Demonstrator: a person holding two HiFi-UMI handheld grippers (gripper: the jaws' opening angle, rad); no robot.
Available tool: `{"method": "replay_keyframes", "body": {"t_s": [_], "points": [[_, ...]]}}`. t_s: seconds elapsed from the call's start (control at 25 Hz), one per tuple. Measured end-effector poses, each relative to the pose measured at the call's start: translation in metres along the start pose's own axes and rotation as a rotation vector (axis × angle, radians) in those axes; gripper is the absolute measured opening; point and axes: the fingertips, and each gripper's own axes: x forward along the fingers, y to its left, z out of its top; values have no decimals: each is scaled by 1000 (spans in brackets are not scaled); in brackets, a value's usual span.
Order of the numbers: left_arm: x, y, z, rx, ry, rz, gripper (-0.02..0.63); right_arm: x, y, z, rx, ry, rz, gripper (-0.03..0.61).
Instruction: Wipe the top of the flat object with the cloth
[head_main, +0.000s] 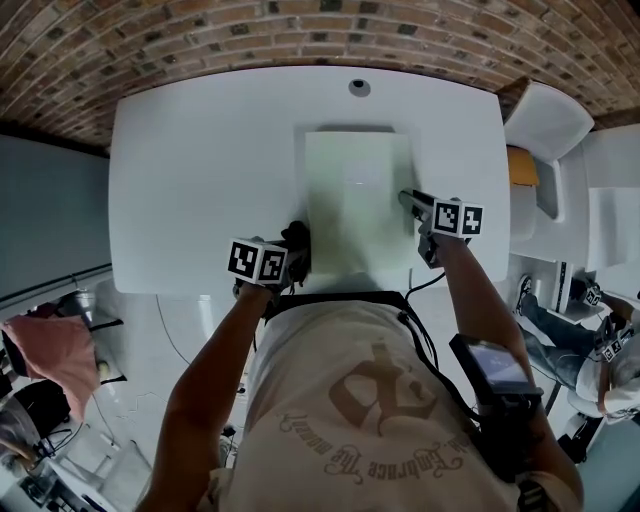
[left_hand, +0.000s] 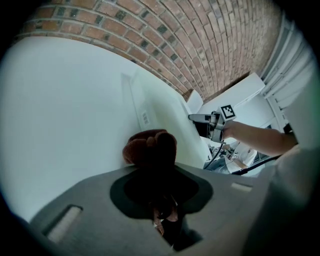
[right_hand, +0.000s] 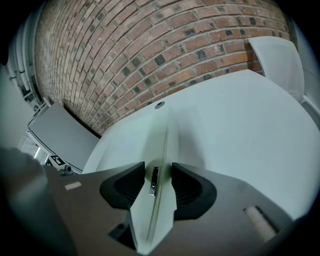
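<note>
My left gripper (head_main: 297, 245) is clenched on the cloth (left_hand: 150, 147), a dark brown, soft wad that bulges out past the jaws. It sits at the lower left corner of the flat object (head_main: 355, 190), just beside the near edge, with the cloth at or just off that corner. I cannot tell whether it already touches.

The flat object lies at the middle of the head view on the white table (head_main: 200, 170). It is a thin, pale slab with a smooth, faintly glossy top and rounded corners. Its long axis runs from the bottom of the frame toward the top, away from me, so the unwiped top lies up and to the right of the cloth.

My right gripper (right_hand: 157, 182) grasps the slab's right edge. In the right gripper view that thin edge, with a small dark slot in it, runs straight between the two jaws. I judge this grip to be for steadying the slab.

The left hand is the one with the cloth and the nearer to the free side. I judge the coming stroke should carry the cloth onto the top and along that long axis.
</note>
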Motion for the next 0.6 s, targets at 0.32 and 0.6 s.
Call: {"method": "replay_keyframes", "body": {"t_s": [0.32,0.6], "points": [[-2,-15,-45,-42,71,-41,75,0,0,-1,-10,-4,11,181],[-14,-31,-59,-39,124,-117,75,-1,0,1,-1,-16,38,181]]}}
